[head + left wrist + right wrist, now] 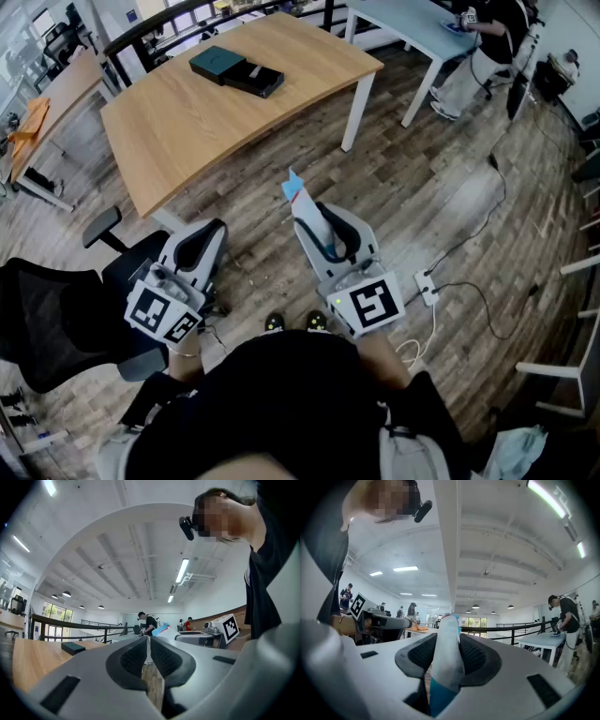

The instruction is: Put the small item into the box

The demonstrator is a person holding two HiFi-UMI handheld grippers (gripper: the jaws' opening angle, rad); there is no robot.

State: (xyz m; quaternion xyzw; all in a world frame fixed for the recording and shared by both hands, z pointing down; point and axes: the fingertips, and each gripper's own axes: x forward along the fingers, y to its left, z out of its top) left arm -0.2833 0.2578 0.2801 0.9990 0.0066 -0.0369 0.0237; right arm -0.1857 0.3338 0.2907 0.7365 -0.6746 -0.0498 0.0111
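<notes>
I'm in what looks like an open-plan office, perhaps a lab floor. A wooden table (234, 94) fills the upper left, and a person (492, 23) works at a white desk (412, 28) top right. An office chair (56, 319) sits lower left, cables (466, 242) trail over plank flooring (422, 178), and strip lights (543, 496) run overhead.

Left gripper (149, 641): grey fingers (133, 658) closed together, nothing between. Left: wooden surface (33, 660) bearing a dark box (73, 647). Right: right gripper (176, 634), blue-tipped small item (161, 629) projecting from it. Beyond: black railing (70, 622), standing person (149, 622). Overhead: white ceiling with strip lights (182, 570).
</notes>
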